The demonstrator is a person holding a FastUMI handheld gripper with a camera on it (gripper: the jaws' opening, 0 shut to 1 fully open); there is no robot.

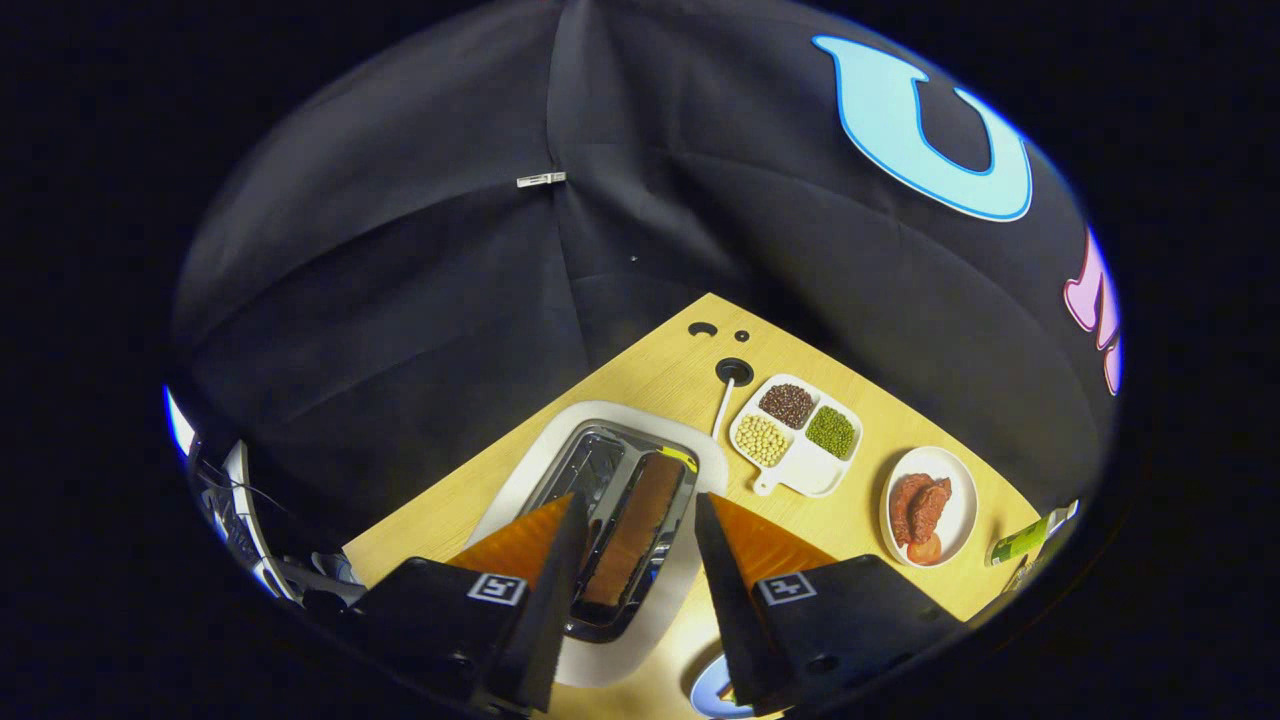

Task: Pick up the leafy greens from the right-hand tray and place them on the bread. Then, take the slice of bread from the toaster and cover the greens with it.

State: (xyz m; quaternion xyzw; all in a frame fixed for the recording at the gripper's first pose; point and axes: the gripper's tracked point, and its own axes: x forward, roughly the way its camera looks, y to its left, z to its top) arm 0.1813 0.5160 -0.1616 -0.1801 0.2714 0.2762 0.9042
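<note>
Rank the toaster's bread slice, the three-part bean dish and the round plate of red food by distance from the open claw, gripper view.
1. Bread slice, in the toaster slot between the claw fingers.
2. Bean dish, beyond, to the right.
3. Round plate, farther right.

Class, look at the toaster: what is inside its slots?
A brown slice of bread sits in one slot of the toaster, between the open fingers. The other slot looks empty; the fingers cover its near end.

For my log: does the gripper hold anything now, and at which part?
Nothing is held. The gripper is open above the toaster, its fingers apart on either side of the bread slice in the slot.
</note>
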